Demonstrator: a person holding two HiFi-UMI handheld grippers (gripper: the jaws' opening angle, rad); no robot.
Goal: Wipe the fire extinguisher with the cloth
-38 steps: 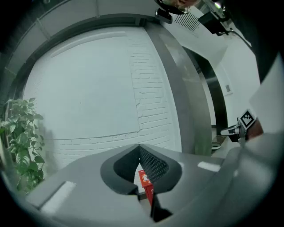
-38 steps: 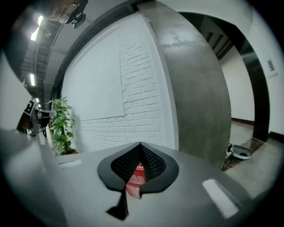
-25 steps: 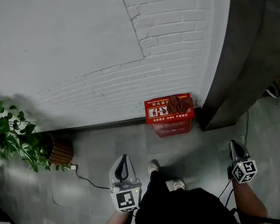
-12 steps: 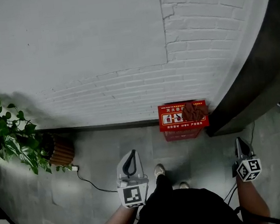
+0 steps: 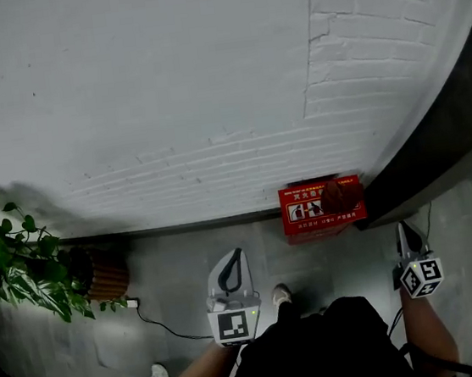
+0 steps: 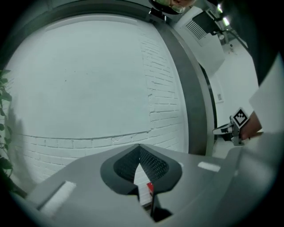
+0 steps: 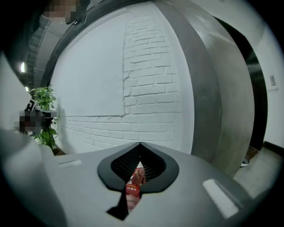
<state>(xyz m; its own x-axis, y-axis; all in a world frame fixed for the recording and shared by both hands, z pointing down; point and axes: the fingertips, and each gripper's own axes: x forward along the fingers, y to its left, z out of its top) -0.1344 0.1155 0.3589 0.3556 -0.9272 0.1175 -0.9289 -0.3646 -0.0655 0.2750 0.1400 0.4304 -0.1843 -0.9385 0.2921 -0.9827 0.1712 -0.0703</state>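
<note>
**Both tongs closed and empty, cloth waiting on the red box by the wall**

The left gripper (image 5: pixel 235 257) and the right gripper (image 5: pixel 404 231) are held low in front of the person. Each has its jaws together with nothing between them. The red seen past each pair of tips is only the far-off box.

The red box (image 5: pixel 317 210) stands on the floor (image 5: pixel 185 262) at the foot of the white brick wall (image 5: pixel 166 106), in the corner where the wall meets the dark pillar (image 5: pixel 446 158). The brownish cloth (image 5: pixel 340 194) lies bunched on the box's top, at its right end. No fire extinguisher shows. Going by the pictures printed on the box, it is probably inside. Both grippers are well apart from the box and the cloth, so the task looks barely begun.

Several things could go wrong from here:
- **Closed tips:** if a gripper arrives without opening, it would push the cloth off the top's back or right edge, down beside the pillar.
- **Poor pinch:** on a bunched cloth, a pinch may catch only one loose fold, or nip the box's edge along with it.
- **Tight corner:** the pillar stands just beside the box's right end, so the right gripper has little room and could knock it.
- **Sliding box:** the box may slide along the floor if it is opened with nothing steadying it.
- **Cable:** a black cable (image 5: pixel 163 320) trails across the floor from the potted plant (image 5: pixel 19 261) and could snag a foot.
</note>
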